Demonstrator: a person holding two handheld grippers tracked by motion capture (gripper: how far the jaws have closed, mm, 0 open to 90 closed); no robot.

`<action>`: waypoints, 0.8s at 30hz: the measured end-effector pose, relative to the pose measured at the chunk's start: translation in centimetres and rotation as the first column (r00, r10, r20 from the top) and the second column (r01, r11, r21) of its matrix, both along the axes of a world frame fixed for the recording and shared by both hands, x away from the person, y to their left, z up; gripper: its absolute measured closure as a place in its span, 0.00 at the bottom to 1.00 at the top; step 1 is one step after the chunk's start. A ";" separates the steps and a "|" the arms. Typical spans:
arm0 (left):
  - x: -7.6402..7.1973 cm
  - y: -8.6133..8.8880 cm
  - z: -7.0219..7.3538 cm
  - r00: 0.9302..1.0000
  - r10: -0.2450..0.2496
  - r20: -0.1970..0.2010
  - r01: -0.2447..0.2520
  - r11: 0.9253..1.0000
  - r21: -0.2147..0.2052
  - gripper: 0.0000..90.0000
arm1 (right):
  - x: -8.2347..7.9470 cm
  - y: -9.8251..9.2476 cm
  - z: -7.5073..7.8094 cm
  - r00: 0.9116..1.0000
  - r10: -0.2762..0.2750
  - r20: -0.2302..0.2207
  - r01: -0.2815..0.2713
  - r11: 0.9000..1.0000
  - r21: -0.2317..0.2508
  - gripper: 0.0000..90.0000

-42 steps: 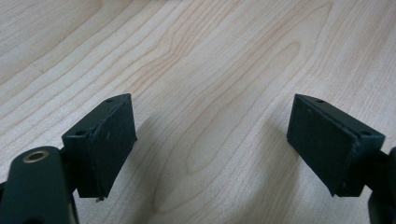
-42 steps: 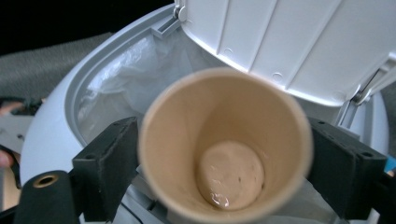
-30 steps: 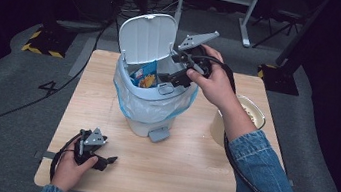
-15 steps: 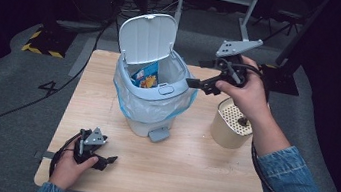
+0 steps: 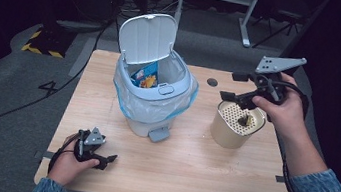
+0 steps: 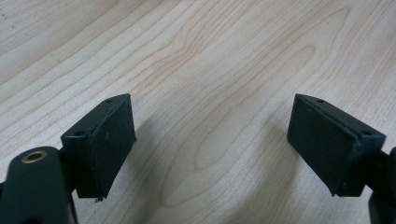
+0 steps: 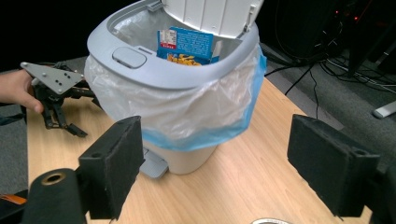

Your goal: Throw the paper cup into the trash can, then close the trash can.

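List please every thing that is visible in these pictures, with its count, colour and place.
Table: one, light wood, under everything.
Pedal bin: one, pale grey, lid up, centre back of the table.
Bin liner: one, clear with blue edge, folded over the bin rim.
Snack packet: one, blue and yellow, inside the bin.
Perforated canister: one, cream, right of the bin.
Cables: several, black, on the grey floor at left.
Left gripper: one, black, resting near the front left edge, fingers open.
Right gripper: one, black, held above the canister, fingers open.
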State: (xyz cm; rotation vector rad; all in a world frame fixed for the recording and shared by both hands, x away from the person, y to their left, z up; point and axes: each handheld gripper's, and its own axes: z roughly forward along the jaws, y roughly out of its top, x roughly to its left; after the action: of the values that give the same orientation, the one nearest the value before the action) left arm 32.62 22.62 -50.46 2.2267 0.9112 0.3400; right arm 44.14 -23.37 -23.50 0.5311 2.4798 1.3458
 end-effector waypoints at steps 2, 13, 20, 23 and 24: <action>0.0 0.0 0.0 1.000 0.001 0.000 -0.001 1.000 0.001 0.17 | -0.4 -0.9 -0.2 1.000 -0.006 -0.005 0.006 1.000 0.008 0.21; 0.0 0.7 0.1 1.000 0.025 0.009 -0.025 1.000 -0.020 0.31 | -3.3 -4.7 -2.5 1.000 -0.015 0.015 0.015 1.000 -0.011 0.23; -0.2 1.0 0.5 1.000 0.016 -0.005 -0.016 0.999 -0.030 0.32 | -5.0 -7.2 -4.8 1.000 -0.025 0.009 0.025 0.999 -0.024 0.23; -0.3 1.1 0.7 1.000 0.002 -0.013 -0.003 0.999 -0.033 0.32 | -5.5 -8.2 -5.8 0.999 -0.035 0.000 0.035 0.999 -0.029 0.23; -0.3 1.1 0.7 1.000 0.003 -0.015 -0.004 0.999 -0.033 0.32 | -5.6 -8.5 -6.1 0.999 -0.038 -0.002 0.038 0.999 -0.034 0.23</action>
State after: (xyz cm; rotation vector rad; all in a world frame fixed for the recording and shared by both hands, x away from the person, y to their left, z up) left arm 32.33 23.71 -49.72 2.2003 0.9223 0.3076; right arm 38.50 -31.85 -29.59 0.5700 2.4767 1.2878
